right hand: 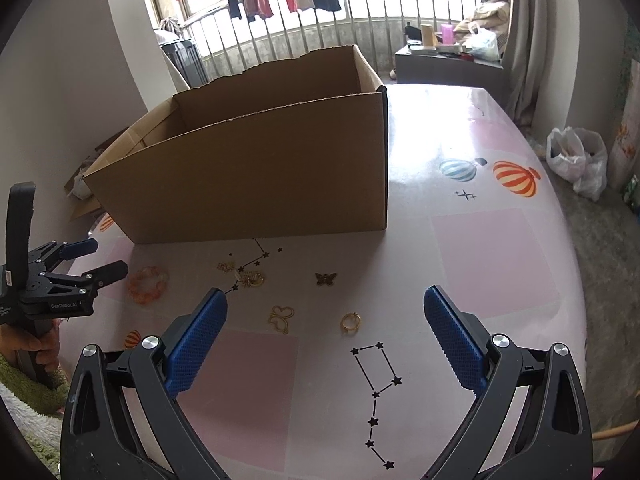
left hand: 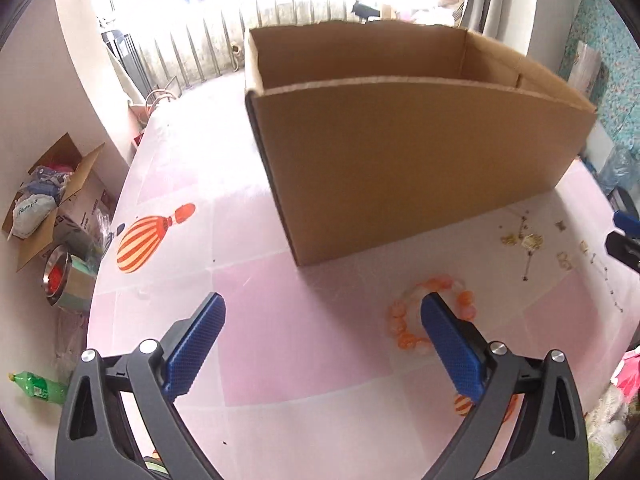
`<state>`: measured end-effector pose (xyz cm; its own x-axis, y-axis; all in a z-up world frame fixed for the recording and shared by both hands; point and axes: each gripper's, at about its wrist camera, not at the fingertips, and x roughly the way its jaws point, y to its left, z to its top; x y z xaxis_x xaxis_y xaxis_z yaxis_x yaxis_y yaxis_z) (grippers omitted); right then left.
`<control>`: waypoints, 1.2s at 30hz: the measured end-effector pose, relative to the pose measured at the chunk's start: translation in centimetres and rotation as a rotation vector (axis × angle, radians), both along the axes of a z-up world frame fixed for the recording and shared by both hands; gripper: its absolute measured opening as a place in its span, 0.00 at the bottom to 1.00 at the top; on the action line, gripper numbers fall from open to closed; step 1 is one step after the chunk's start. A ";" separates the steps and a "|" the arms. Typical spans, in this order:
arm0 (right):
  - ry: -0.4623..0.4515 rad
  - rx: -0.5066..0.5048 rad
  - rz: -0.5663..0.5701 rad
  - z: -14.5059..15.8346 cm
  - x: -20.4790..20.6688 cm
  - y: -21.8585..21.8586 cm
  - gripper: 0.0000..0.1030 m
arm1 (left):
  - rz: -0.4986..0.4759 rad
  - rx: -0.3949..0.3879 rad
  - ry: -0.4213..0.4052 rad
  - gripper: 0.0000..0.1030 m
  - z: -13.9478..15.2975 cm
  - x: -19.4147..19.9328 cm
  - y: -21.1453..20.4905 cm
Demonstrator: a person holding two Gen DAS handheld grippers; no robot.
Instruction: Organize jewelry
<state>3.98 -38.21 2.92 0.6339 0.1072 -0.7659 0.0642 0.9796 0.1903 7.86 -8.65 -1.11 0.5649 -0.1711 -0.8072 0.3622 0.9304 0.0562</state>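
Observation:
An open cardboard box stands on the pink table; it also shows in the right wrist view. An orange bead bracelet lies in front of it, partly behind my left gripper's right finger; it shows too in the right wrist view. My left gripper is open and empty, just left of the bracelet, and it appears from the side. My right gripper is open and empty above a gold butterfly outline, a gold ring, a dark butterfly charm and a gold pendant.
Small gold pieces lie scattered on the table to the right of the bracelet. The table edge drops to a floor with a box of clutter and a steel bowl. A plastic bag sits off the right edge.

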 end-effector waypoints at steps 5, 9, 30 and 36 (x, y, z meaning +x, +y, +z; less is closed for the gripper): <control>0.025 0.013 0.053 -0.3 -0.5 1.6 0.82 | -0.131 -0.104 -0.031 0.84 1.2 -0.9 -3.0; 0.046 0.008 0.085 -0.9 -0.7 3.0 0.72 | -0.246 -0.096 -0.027 0.70 0.5 -1.6 -6.1; 0.077 -0.011 0.107 -3.0 0.3 2.7 0.47 | -0.376 -0.065 0.075 0.33 -2.5 1.1 -11.9; 0.069 -0.004 0.106 -3.1 0.5 2.4 0.47 | -0.384 -0.045 0.058 0.28 -2.6 1.1 -12.4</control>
<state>4.53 -35.81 -0.20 0.5649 0.1677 -0.8080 -0.0271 0.9824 0.1849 9.00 -21.04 -3.71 0.4062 -0.3976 -0.8228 0.6863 0.7272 -0.0126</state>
